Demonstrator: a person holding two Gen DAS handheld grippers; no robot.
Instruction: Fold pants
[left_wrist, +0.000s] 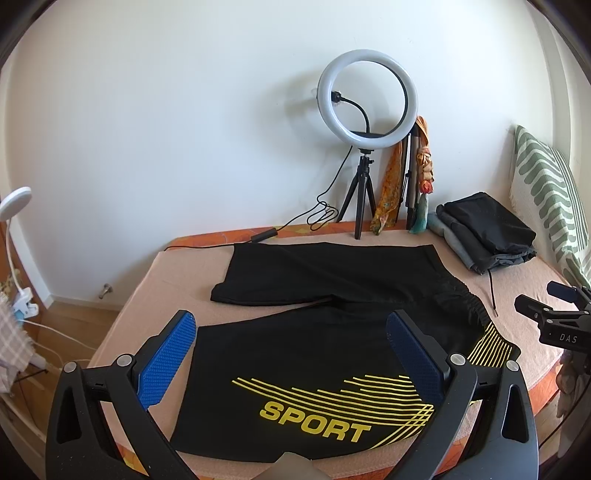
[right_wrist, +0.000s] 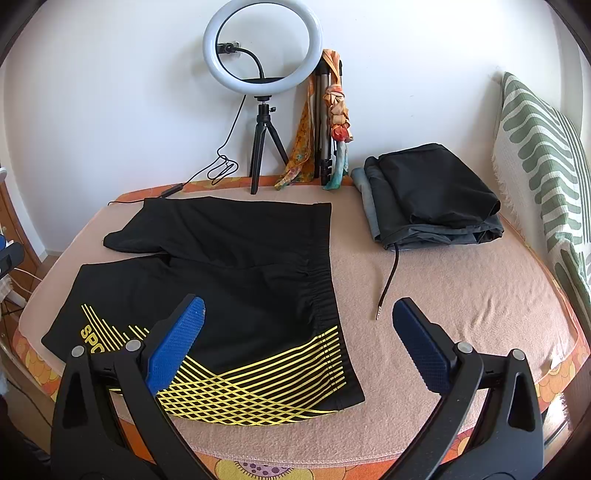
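Black shorts (left_wrist: 314, 332) with yellow stripes and the word SPORT lie flat on the pink towel (left_wrist: 155, 291), both legs spread apart. They also show in the right wrist view (right_wrist: 229, 258), waistband to the right. My left gripper (left_wrist: 291, 350) is open and empty, hovering above the near leg. My right gripper (right_wrist: 299, 339) is open and empty, hovering above the waistband corner with the yellow stripes. The right gripper's body shows at the right edge of the left wrist view (left_wrist: 554, 317).
A stack of folded dark clothes (right_wrist: 432, 195) with a loose drawstring (right_wrist: 388, 284) lies at the back right. A ring light on a tripod (right_wrist: 262, 74) and a scarf-draped stand (right_wrist: 325, 118) are by the wall. A green-striped pillow (right_wrist: 543, 158) is at the right.
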